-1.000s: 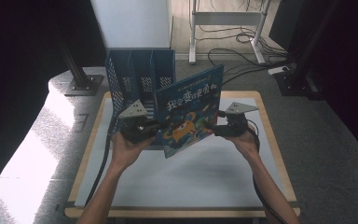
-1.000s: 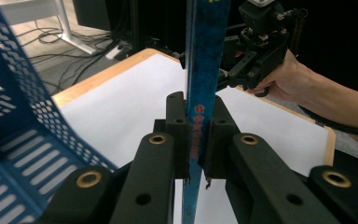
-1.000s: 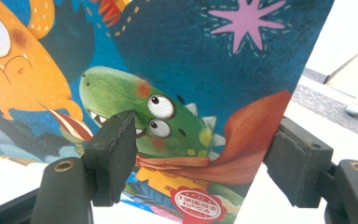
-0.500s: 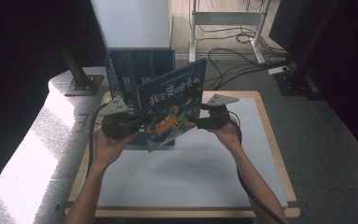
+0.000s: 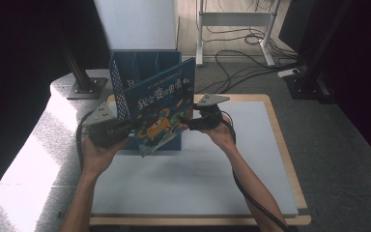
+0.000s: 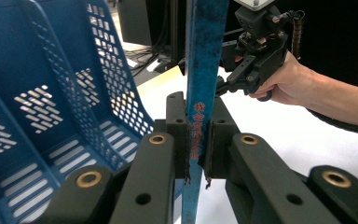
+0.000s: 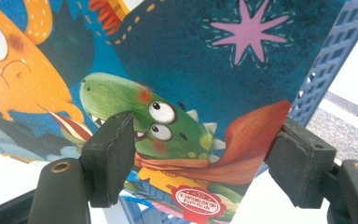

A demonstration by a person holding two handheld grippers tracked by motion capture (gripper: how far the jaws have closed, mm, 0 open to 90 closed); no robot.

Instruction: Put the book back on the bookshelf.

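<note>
Blue picture book [image 5: 160, 112] with yellow Chinese title characters, red spine lettering and a red seal on its cover stands upright above the white table mat [image 5: 193, 179], before the blue perforated plastic file rack [image 5: 145, 65]; my left gripper [image 6: 196, 140] clamps its spine edge, my right gripper [image 7: 200, 163] stands open, jaws spread beside the cover.

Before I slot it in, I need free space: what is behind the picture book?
Behind the picture book stands the blue perforated file rack. Its rear dividers and the compartments seen beside the left gripper look empty; the book covers the rack's front.
</note>
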